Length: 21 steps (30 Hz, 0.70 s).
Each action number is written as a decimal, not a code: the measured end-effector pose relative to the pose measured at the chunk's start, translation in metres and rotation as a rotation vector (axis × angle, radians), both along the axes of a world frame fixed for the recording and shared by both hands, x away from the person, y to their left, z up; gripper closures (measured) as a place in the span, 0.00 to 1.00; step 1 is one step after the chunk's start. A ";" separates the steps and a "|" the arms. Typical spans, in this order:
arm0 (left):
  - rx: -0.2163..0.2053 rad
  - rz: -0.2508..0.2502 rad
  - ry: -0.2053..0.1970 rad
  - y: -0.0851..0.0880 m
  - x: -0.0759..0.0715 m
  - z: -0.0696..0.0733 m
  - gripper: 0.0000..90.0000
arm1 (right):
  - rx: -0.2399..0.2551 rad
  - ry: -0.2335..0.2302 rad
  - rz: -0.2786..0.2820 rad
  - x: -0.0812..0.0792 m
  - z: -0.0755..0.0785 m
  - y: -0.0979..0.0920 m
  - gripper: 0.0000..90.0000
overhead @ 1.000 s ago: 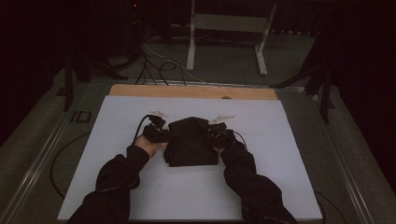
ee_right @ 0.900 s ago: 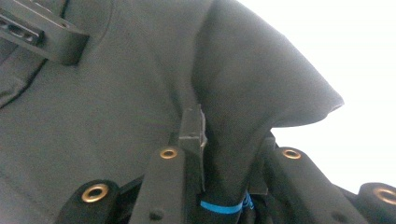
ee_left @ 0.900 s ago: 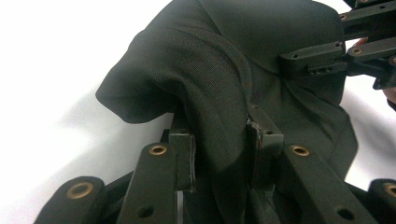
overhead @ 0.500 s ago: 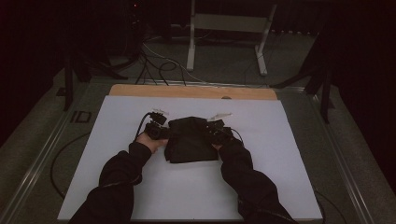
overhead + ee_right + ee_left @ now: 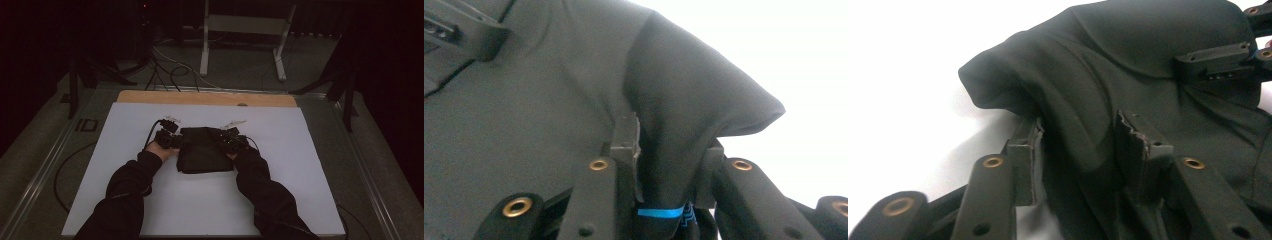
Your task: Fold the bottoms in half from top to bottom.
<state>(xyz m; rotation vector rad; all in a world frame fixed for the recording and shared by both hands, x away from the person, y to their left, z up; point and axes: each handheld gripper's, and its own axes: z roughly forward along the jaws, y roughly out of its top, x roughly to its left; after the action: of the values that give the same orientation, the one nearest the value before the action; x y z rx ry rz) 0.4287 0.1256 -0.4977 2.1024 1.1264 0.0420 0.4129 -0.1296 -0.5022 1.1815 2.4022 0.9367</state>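
Folded dark garment [image 5: 205, 150] at the centre of the high view, lying on the white table sheet [image 5: 300, 150] just below mid-frame, between the person's two forearms, which enter from the bottom edge. The folded bundle is roughly rectangular; its long axis runs left to right across the frame, from one gripper to the other, with the thicker, rounded fold toward the upper edge and a straighter edge toward the bottom.

Left gripper [image 5: 1080, 137], at the garment's left end in the high view: its jaws have just been opening. A ridge of cloth lies between them, but the pads stand apart from it, the left one showing a gap to the fabric; the hold reads as released.

Right gripper [image 5: 671, 145], at the garment's right end: its jaws have likewise just been opening, by a smaller amount. A fold of cloth fills the space between the pads and appears still lightly pinched.

Handling, as a judgement: the garment is soft, light and limp, with a matte weave that should not slip from rubbered pads. It has no stiffness, so any part not held will sag or unfold. It is not fragile. The best places to take hold are the bunched corners at the two short ends, where several layers stack into a ridge thick enough for the jaws to bite.
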 end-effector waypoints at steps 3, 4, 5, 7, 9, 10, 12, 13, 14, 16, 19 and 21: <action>0.003 0.012 0.002 0.002 0.000 0.000 0.57 | -0.022 -0.005 -0.017 0.000 -0.001 0.000 0.70; 0.012 0.014 0.000 0.003 -0.001 -0.001 0.55 | -0.020 -0.002 -0.021 0.001 -0.001 -0.001 0.68; 0.012 0.014 0.000 0.003 -0.001 -0.001 0.55 | -0.020 -0.002 -0.021 0.001 -0.001 -0.001 0.68; 0.032 0.020 -0.003 0.005 -0.001 -0.002 0.52 | -0.016 0.007 -0.038 0.003 -0.001 -0.002 0.58; 0.038 0.020 -0.006 0.005 -0.001 -0.002 0.51 | -0.010 0.016 -0.040 0.004 -0.001 -0.003 0.52; 0.039 0.025 -0.006 0.008 -0.002 -0.002 0.50 | -0.010 0.012 -0.042 0.003 -0.001 -0.003 0.50; 0.039 0.025 -0.006 0.008 -0.002 -0.002 0.49 | -0.012 0.010 -0.041 0.003 -0.001 -0.003 0.50; 0.024 0.032 -0.004 0.011 -0.003 0.000 0.48 | -0.025 0.005 -0.035 0.002 0.000 -0.003 0.43; 0.024 0.032 -0.004 0.011 -0.003 0.000 0.47 | -0.025 0.005 -0.035 0.002 0.000 -0.003 0.43; 0.001 0.037 -0.008 0.013 -0.005 0.002 0.43 | -0.035 -0.008 -0.034 0.000 0.003 -0.003 0.33; -0.010 0.034 -0.017 0.012 -0.010 0.006 0.33 | -0.017 -0.008 -0.029 -0.001 0.006 -0.003 0.23; -0.025 0.031 -0.032 0.013 -0.013 0.009 0.26 | -0.011 -0.016 -0.034 0.000 0.008 -0.004 0.17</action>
<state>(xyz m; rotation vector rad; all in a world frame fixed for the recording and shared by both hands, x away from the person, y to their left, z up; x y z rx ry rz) 0.4159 0.1386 -0.4883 2.0557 1.1350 0.0754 0.4126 -0.1332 -0.4944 1.2027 2.3641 0.9186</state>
